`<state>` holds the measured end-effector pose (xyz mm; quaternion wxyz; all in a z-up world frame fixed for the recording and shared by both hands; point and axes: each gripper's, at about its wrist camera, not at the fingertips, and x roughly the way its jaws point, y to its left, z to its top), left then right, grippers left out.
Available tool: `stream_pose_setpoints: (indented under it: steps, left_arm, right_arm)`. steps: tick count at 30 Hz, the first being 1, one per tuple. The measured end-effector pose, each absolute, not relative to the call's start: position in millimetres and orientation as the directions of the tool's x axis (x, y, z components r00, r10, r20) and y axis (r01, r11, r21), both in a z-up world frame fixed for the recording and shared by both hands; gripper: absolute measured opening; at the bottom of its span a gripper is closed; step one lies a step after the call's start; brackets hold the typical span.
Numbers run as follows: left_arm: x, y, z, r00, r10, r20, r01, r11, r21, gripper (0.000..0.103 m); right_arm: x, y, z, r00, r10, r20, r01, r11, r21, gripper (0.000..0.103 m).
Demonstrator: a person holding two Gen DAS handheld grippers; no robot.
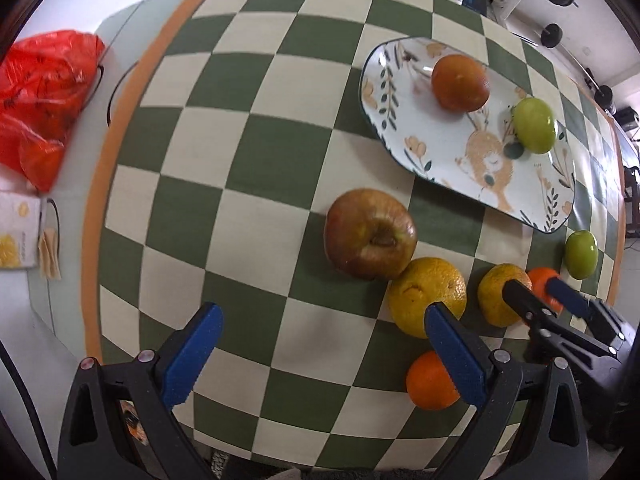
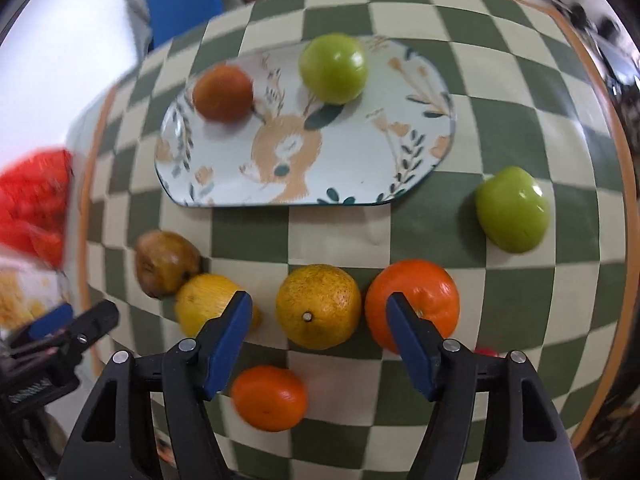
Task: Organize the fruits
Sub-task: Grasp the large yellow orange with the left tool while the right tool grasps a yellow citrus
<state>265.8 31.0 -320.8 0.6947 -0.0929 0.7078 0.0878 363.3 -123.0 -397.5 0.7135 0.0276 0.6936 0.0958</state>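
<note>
Right gripper (image 2: 318, 316) jaws part-open astride the firm, round yellow orange (image 2: 318, 306): grip its sides. Left gripper (image 1: 322, 330) jaws wide, empty.

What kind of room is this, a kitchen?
Probably a home room or lab, not clearly a kitchen: a table under a checkered cloth, a patterned plate of fruit, and dumbbells behind.

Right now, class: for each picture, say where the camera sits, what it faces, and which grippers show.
Left wrist: behind the open left gripper, looking down on the checkered cloth, apple and plate; the right gripper shows at right.
Right wrist: behind the right gripper, above the yellowish orange; the left gripper shows at left.
Shared: plate, fruits, cloth.
</note>
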Motion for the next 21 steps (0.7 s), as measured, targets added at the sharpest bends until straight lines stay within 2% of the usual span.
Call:
stream_pose_setpoints:
  steps: [3,5,7,10,16,21]
  left_arm:
    - [264,32,-328,-0.031,-0.026,-0.999,-0.267,0.964,-0.016,0.103]
    - [263,34,-331,-0.035,-0.046,-0.998,-0.283,0.958,-0.034,0.103]
    - [263,38,-333,-0.036,-0.072,-0.997,-0.305,0.951,-0.057,0.103]
    - [264,39,-337,-0.038,-0.119,-0.992,-0.325,0.940,-0.100,0.103]
    - [272,18,-351,-0.072,-0.223,-0.972,-0.298,0.935,-0.192,0.103]
    - [283,-10,-369,-0.123,-0.223,-0.967,-0.219,0.956,-0.193,0.097]
  right_arm:
    - [366,-98,-405,0.031,0.085,-0.996,-0.260,0.963,0.074,0.072]
    - [366,-87,-409,0.002,0.063,-0.998,-0.320,0.946,0.059,0.072]
    - [363,-82,-418,-0.059,0.079,-0.995,-0.350,0.932,0.095,0.067]
    - [356,-84,-430,-0.053,0.020,-0.998,-0.387,0.921,0.039,0.060]
    - [338,-105,-429,-0.062,0.079,-0.995,-0.324,0.941,0.095,0.060]
    - [306,-127,-431,-0.091,0.118,-0.989,-0.257,0.957,0.138,0.060]
